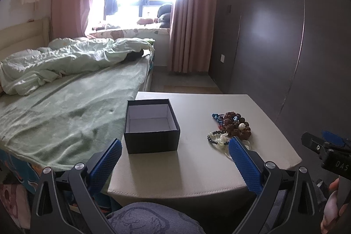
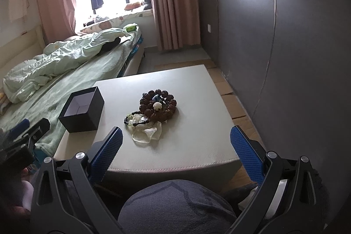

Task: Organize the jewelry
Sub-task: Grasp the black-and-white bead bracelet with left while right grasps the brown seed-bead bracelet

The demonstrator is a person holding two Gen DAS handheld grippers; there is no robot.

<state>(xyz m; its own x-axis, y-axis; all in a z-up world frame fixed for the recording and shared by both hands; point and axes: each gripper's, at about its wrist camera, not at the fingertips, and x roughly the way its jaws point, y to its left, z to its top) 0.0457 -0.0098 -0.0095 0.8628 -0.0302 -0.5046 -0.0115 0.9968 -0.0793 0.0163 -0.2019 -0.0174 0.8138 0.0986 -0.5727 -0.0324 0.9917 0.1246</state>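
An open, empty black box [image 1: 151,124] with a pale lining stands on the left part of a small white table [image 1: 197,159]; it also shows in the right wrist view [image 2: 82,111]. A heap of jewelry lies to its right: a brown bead bracelet [image 2: 159,105] with a white bead, and pale translucent bangles with a dark bead string [image 2: 143,126]. The heap shows in the left wrist view [image 1: 232,126] too. My left gripper [image 1: 175,147] is open and empty, near the table's front edge. My right gripper [image 2: 175,136] is open and empty, in front of the heap.
A bed with green bedding [image 1: 72,102] runs along the table's left side. A dark wardrobe wall [image 2: 274,36] stands to the right. My knee [image 2: 175,207] sits below the table's front edge. Wooden floor [image 2: 230,87] shows between table and wardrobe.
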